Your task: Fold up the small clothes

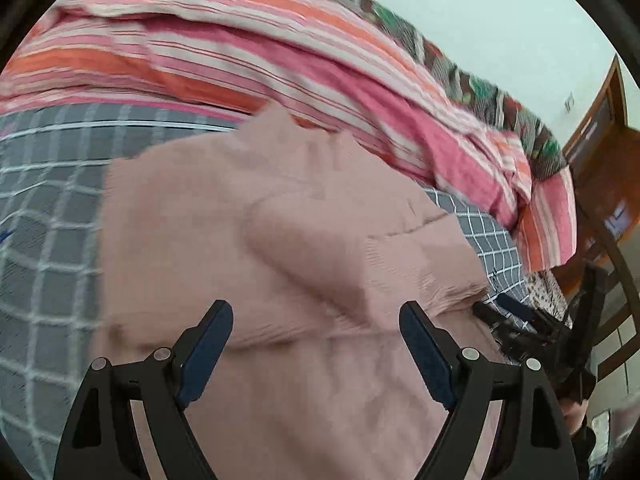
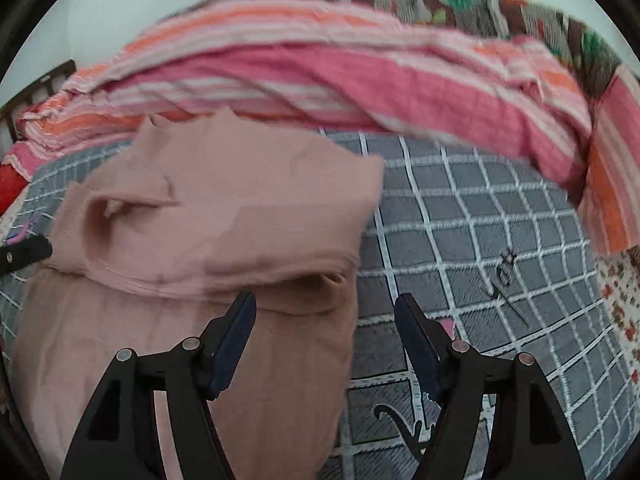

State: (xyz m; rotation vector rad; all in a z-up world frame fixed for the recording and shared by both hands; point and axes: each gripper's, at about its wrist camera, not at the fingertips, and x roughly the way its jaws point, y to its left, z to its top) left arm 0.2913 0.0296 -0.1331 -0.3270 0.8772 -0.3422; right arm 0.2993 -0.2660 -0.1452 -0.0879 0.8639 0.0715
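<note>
A dusty-pink garment (image 1: pixel 280 220) lies on the grey checked bedsheet (image 1: pixel 44 208), partly folded over itself with a raised fold across its middle. My left gripper (image 1: pixel 316 312) is open and empty, just above the garment's near part. In the right wrist view the same garment (image 2: pixel 224 216) fills the left half, its folded upper layer lying over the lower part. My right gripper (image 2: pixel 325 304) is open and empty, over the garment's right edge, with one finger above the cloth and one above the sheet (image 2: pixel 480 240). The right gripper's black frame shows in the left wrist view (image 1: pixel 552 332).
A striped pink and orange blanket (image 1: pixel 280 60) is heaped along the far side of the bed, also in the right wrist view (image 2: pixel 360 68). A patterned quilt (image 2: pixel 440 0) lies behind it. Wooden furniture (image 1: pixel 600 140) stands at the right. A floral cloth (image 2: pixel 624 300) lies at the bed's right edge.
</note>
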